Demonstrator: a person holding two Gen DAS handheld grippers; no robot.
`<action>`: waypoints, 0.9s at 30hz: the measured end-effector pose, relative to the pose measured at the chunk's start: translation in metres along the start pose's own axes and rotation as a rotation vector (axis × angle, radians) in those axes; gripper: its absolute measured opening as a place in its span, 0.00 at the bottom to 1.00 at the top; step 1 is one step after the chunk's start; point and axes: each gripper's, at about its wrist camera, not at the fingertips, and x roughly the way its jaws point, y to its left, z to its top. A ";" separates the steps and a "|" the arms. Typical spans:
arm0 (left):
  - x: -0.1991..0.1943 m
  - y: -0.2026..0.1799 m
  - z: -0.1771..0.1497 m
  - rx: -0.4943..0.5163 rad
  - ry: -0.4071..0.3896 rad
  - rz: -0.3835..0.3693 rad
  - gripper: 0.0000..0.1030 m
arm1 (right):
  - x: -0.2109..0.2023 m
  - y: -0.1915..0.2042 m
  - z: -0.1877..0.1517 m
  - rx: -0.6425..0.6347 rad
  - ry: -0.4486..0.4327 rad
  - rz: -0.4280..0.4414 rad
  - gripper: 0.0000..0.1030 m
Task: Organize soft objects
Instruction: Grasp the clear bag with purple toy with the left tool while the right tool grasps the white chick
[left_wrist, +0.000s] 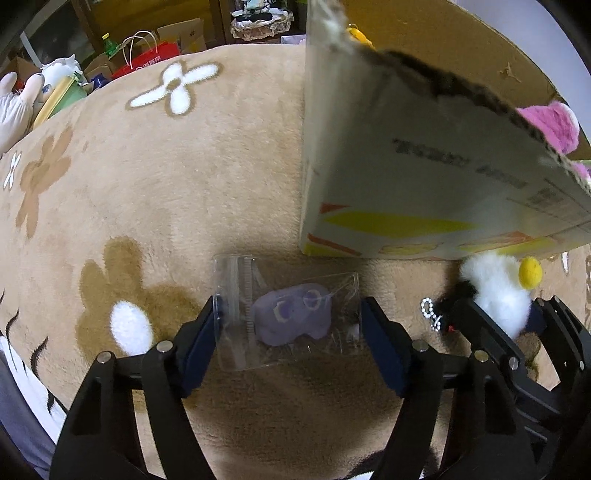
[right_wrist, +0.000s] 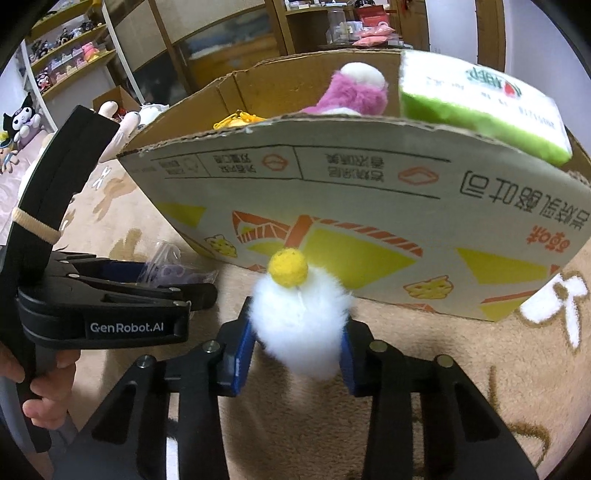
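Nearest the right wrist lens, at lower centre, the right gripper (right_wrist: 297, 343) squeezes a white fluffy toy (right_wrist: 301, 325) with a yellow ball on top between its blue pads, held just in front of the big cardboard box (right_wrist: 369, 206) filling the frame's middle — likely about to be lifted in beside the pink plush (right_wrist: 354, 92) at top centre. In the left wrist view, the left gripper (left_wrist: 288, 325) stands wide at lower centre, its fingers either side of a clear bag with a purple toy (left_wrist: 291, 314) lying on the beige carpet (left_wrist: 166, 184) — apparently lined up to close on it.

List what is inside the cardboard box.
Above the cardboard box rim show a pink plush, a yellow clip and a green pack. The front wall hides everything lower down.
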 end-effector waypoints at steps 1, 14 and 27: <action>-0.001 0.000 -0.001 0.002 -0.003 0.002 0.70 | 0.000 0.001 0.000 0.001 0.000 -0.001 0.39; -0.016 0.003 -0.008 -0.032 -0.028 -0.014 0.60 | -0.015 -0.006 -0.003 0.047 -0.016 -0.065 0.36; -0.040 0.008 -0.024 -0.049 -0.040 -0.043 0.58 | -0.050 -0.020 -0.010 0.101 -0.070 -0.126 0.36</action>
